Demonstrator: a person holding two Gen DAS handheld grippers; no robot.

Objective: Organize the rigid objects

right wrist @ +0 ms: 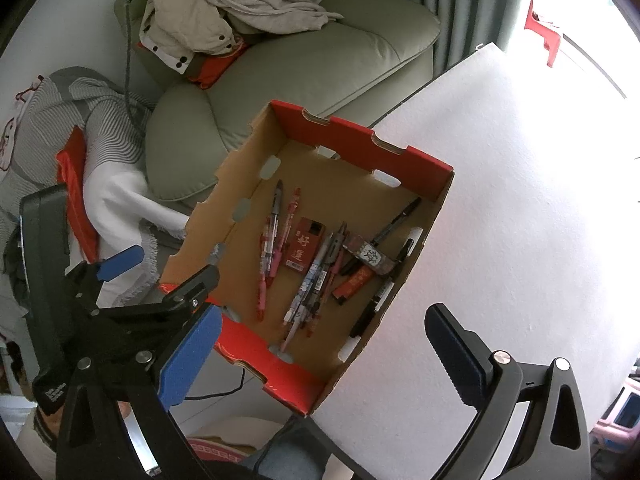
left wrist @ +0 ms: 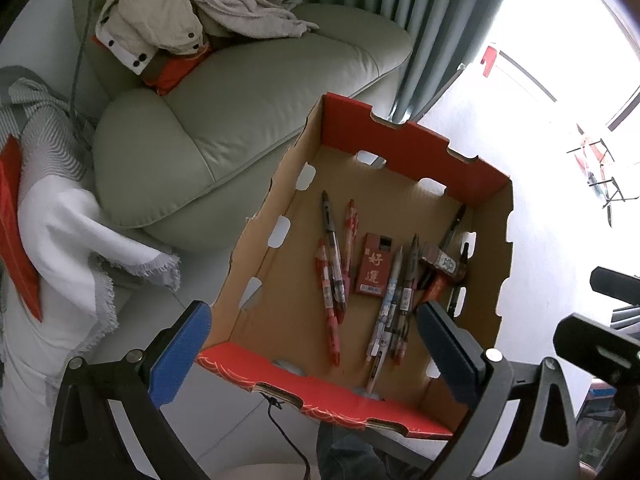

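Both grippers held above the box, jaws spread, gripping nothing.
Your left gripper (left wrist: 314, 344) and right gripper (right wrist: 322, 356) hover at the near end of the cardboard box (left wrist: 404, 136); pens (left wrist: 334, 256) lie inside on its floor, on the white table (right wrist: 500, 220).

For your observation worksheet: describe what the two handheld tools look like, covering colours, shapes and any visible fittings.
Each tool, left tool and right tool, has a black frame with triangular cut-outs and silver bolts. The two flat rectangular fingers carry textured blue pads, the other pad looking darker in shadow.
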